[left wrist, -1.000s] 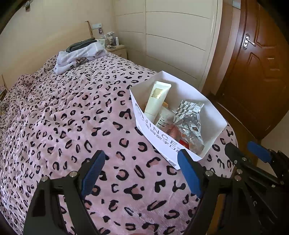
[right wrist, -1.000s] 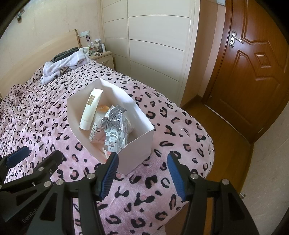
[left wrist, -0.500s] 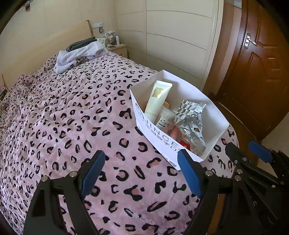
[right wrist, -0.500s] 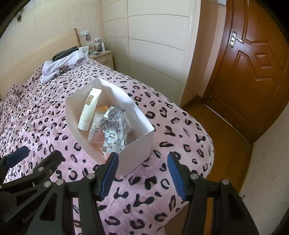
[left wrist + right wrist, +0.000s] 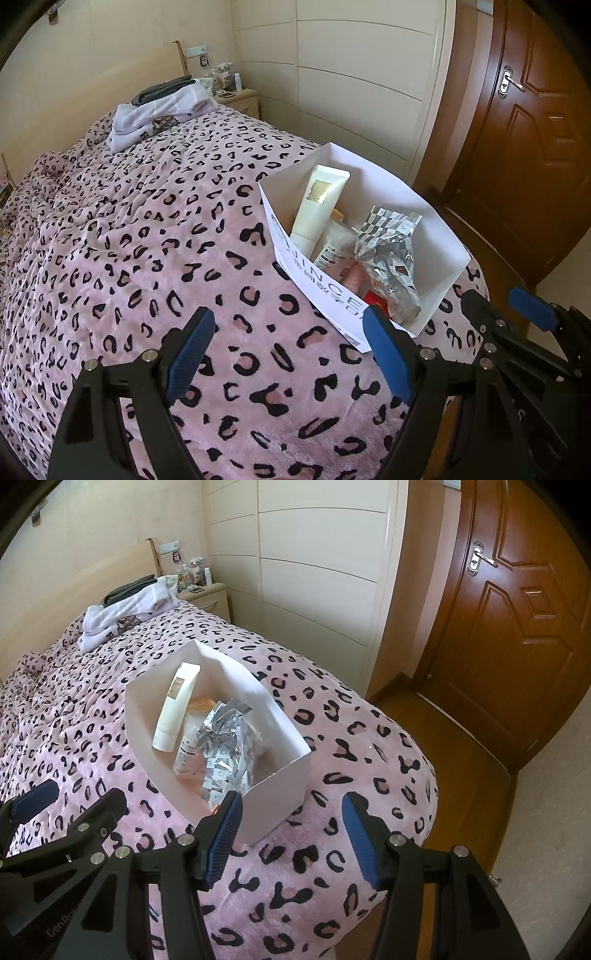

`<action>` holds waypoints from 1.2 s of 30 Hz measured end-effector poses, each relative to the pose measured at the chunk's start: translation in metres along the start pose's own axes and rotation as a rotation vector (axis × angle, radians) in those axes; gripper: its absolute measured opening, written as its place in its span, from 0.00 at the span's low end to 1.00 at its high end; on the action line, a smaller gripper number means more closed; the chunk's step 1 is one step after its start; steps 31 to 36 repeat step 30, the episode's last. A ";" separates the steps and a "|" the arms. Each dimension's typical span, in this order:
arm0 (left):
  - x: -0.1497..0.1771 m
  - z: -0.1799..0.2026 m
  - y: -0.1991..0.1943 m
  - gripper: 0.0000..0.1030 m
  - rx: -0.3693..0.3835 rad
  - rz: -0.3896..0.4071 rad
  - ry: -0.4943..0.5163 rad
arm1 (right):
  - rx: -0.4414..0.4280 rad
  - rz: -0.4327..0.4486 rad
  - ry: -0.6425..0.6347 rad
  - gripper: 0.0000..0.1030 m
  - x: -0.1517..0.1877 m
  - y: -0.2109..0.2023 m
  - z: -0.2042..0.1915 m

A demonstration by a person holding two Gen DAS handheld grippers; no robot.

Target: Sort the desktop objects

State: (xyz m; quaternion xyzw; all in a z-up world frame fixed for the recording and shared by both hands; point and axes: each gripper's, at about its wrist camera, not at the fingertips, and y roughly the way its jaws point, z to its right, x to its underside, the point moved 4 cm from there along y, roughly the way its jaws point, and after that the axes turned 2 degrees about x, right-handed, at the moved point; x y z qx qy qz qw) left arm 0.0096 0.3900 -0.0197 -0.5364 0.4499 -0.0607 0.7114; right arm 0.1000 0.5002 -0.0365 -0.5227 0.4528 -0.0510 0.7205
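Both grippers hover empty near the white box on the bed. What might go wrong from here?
1. The white box sits on a soft blanket near the bed's foot edge; a push may tip it or slide it off.
2. The crinkled foil packet overlaps the cream tube and the bottle beneath it, so the right gripper may snag several items.

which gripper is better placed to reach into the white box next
Right, probably. The right gripper hovers at the near corner of the white box, jaws open and empty; the left gripper hangs over bare blanket beside it.
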 end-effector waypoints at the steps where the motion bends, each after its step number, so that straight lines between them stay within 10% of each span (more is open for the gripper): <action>1: 0.000 0.000 0.000 0.81 0.001 0.000 0.000 | 0.001 0.000 0.000 0.56 0.000 0.000 0.000; 36: 0.000 0.004 -0.004 0.81 -0.027 0.032 0.023 | -0.005 0.002 0.005 0.56 -0.002 -0.002 0.002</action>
